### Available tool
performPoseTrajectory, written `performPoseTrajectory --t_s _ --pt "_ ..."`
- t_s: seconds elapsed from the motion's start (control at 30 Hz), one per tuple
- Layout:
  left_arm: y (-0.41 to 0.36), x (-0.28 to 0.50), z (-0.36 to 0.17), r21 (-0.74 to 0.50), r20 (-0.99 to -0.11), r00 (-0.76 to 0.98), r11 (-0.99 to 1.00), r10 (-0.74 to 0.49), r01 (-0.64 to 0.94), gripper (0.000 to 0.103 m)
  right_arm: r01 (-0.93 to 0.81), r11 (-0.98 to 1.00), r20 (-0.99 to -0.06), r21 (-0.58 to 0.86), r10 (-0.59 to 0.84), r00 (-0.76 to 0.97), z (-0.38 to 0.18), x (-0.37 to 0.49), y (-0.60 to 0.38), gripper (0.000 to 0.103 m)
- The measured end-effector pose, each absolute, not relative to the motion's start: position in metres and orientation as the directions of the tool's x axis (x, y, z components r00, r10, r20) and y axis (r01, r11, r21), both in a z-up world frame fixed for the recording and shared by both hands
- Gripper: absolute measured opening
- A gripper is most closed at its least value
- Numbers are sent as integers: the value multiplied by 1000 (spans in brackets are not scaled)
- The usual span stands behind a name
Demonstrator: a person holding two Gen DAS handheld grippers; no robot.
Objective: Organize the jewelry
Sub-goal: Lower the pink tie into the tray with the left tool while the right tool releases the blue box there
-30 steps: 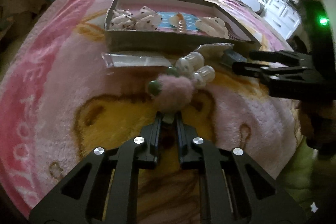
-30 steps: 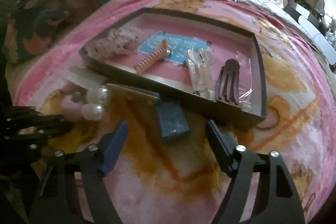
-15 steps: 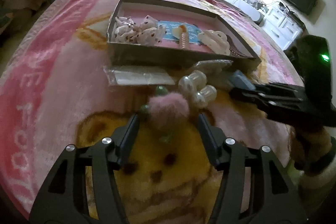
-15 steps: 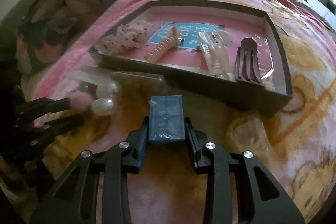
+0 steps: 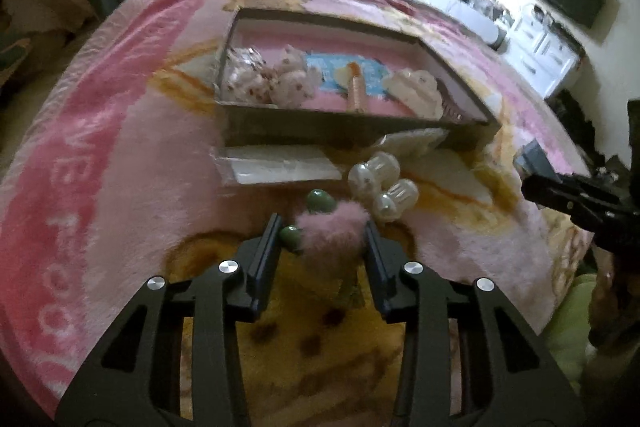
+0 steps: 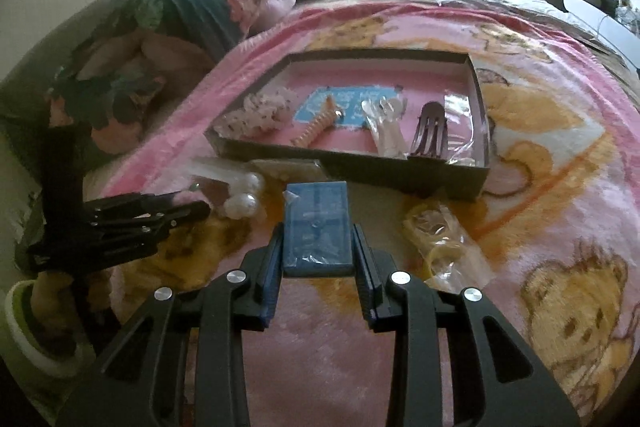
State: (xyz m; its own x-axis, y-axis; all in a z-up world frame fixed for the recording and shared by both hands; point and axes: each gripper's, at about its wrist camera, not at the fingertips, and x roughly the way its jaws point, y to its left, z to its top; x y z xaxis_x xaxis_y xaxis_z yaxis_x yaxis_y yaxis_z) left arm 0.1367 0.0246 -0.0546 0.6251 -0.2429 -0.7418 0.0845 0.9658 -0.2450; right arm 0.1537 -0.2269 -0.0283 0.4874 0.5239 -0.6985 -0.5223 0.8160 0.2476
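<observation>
My right claw (image 6: 318, 247) is clenched on the flat blue plastic-wrapped packet (image 6: 316, 227), just before the shallow grey cardboard tray (image 6: 400, 169). My left claw (image 5: 322, 239) brackets the fluffy pink pom-pom hair tie (image 5: 330, 231) on the bed blanket (image 5: 120, 155); I can't tell whether it grips. I'd lift the packet level over the tray's wall. Only the right view shows the crumpled clear plastic bag (image 6: 444, 239).

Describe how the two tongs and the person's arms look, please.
Both tongs, left and right, are black angular frames with cut-out openings and round silver screw heads. The finger pads of the right tongs look blue at the edges. In the right wrist view, a light green cuff shows behind the left tongs. No cables are visible.
</observation>
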Motion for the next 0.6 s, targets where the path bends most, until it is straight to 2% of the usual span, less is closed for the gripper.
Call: performPoseTrajectory --t_s 0.27,0.6 --pt "59 124 -15 -259 -690 697 966 -195 14 31 -534 811 -665 239 537 519 -4 155 -222 31" --pt "60 142 28 -226 -637 756 974 -152 5 31 -557 801 -635 221 552 541 17 177 -203 31"
